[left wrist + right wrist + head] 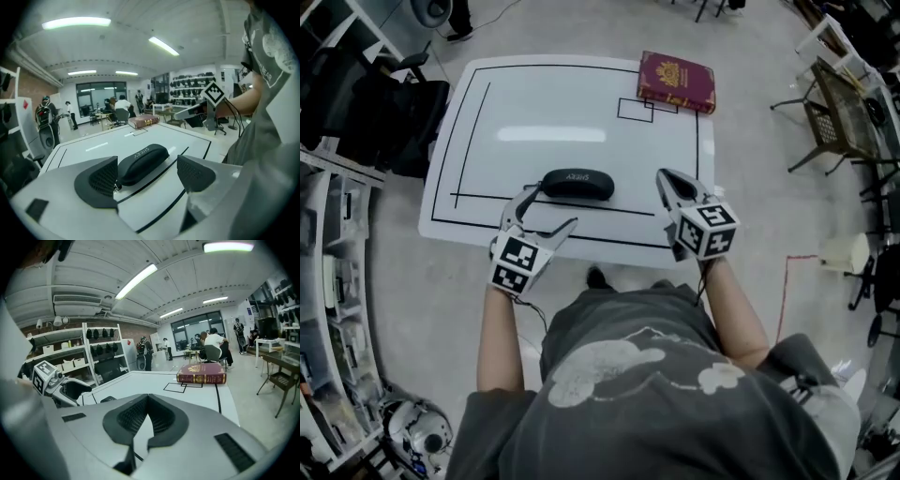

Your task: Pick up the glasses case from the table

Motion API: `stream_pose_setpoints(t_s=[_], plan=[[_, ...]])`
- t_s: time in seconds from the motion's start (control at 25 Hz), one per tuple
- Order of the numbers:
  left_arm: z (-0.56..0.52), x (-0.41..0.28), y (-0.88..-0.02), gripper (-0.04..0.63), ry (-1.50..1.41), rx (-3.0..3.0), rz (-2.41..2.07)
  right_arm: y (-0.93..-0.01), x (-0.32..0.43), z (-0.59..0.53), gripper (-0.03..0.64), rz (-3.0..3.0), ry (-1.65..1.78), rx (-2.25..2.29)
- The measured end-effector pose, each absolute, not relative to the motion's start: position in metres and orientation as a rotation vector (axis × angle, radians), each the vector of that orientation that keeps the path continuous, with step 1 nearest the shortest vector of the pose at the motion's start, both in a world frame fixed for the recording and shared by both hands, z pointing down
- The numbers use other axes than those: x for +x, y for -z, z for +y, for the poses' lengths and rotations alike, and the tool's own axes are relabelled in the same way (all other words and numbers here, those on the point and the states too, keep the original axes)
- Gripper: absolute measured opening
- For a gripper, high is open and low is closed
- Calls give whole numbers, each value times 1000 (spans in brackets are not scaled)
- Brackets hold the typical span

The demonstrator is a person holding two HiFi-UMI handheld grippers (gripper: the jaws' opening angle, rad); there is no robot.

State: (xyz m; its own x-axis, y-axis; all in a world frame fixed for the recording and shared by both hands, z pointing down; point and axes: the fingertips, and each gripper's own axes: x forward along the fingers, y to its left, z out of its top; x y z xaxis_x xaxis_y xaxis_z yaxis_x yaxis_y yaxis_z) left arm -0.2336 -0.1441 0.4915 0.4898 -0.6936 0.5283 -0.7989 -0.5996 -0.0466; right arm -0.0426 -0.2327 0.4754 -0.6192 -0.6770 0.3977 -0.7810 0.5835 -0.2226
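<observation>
Case point(577, 185) flat on table point(534, 103). Approach step. Left gripper point(551, 208) just short of case, jaws spread wide, pinching nothing. Right gripper point(667, 183) beside case, jaws pressed together, empty. Next: left jaws astride case, then close.

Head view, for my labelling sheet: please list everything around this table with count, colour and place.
table: one, white with black lines, centre.
glasses case: one, black, front of table, just ahead of the left gripper.
book: one, dark red, table's far right corner.
chair: one, brown, floor right of table.
left gripper: one, grey, jaws apart, empty, at the case's near end.
right gripper: one, grey, jaws together, empty, over table's front right.
person: one, grey T-shirt, at table's front edge.
</observation>
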Motion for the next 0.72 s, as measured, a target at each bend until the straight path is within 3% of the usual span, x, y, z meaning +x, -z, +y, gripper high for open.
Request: stream_pose_setpoints(t_s=[0.44,0.72], plan=[[-191,-221,-545,390,-1337,2679,-835,-489,-25,-246,0,-2437,-580,1377],[-199,-213,-575,390,-1541,2665,-559,-496,-20,-254,0,-2404,-593,1419]])
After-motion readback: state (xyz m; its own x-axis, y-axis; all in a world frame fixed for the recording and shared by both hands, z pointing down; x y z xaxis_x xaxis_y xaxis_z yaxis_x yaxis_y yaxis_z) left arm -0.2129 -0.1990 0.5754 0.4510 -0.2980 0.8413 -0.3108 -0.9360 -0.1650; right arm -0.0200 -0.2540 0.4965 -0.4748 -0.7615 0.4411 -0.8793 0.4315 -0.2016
